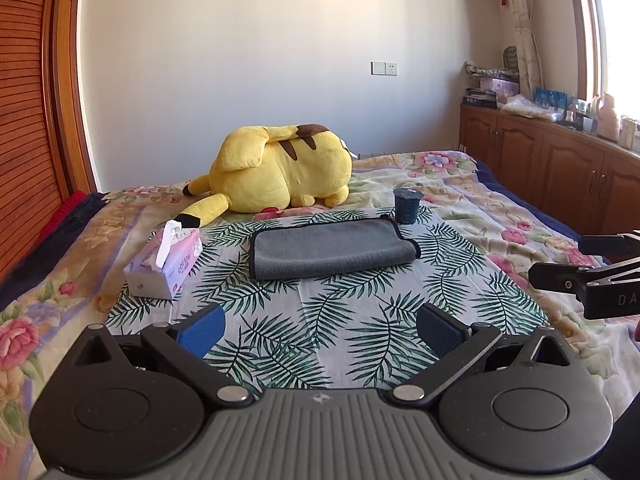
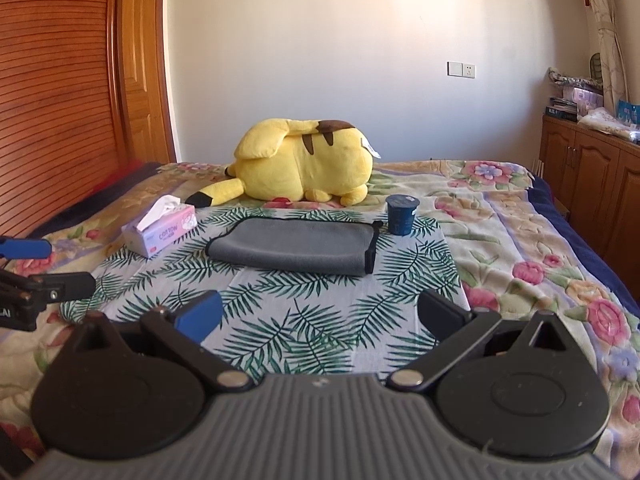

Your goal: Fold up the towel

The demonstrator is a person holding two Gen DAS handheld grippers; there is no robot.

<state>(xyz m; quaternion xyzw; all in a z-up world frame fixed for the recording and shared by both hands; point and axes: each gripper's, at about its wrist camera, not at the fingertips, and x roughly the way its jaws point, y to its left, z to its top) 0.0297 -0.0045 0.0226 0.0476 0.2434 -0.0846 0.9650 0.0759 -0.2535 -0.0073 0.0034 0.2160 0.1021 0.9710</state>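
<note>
Item 1, my left gripper (image 1: 320,330): fingers spread wide, nothing between them, held above the near part of the leaf-print cloth (image 1: 320,320). It also shows at the left edge of the right wrist view, cut off.

Item 2, my right gripper (image 2: 320,316): likewise wide apart and empty, level with the left one and well short of the work.

Item 3, grey towel (image 1: 332,248): lies flat on the leaf-print cloth, toward its far side, well apart from both grippers. It appears already doubled once, with a rounded fold along the near edge and black-bound edges stacked at its right end.

Item 4, bystanders: tissue box (image 1: 164,260) to the towel's left; dark blue cup (image 1: 406,205) just beyond its far right corner; yellow plush toy (image 1: 280,172) behind, on the floral bedspread (image 1: 500,208).

Step in hand, as I judge it: approach, before any grasp. The next move calls for both grippers to reach an end of the towel, pinch all layers, and carry them across without knocking the cup.

Unclear: the layer count; the towel's far edge; whether the cup touches the towel.
</note>
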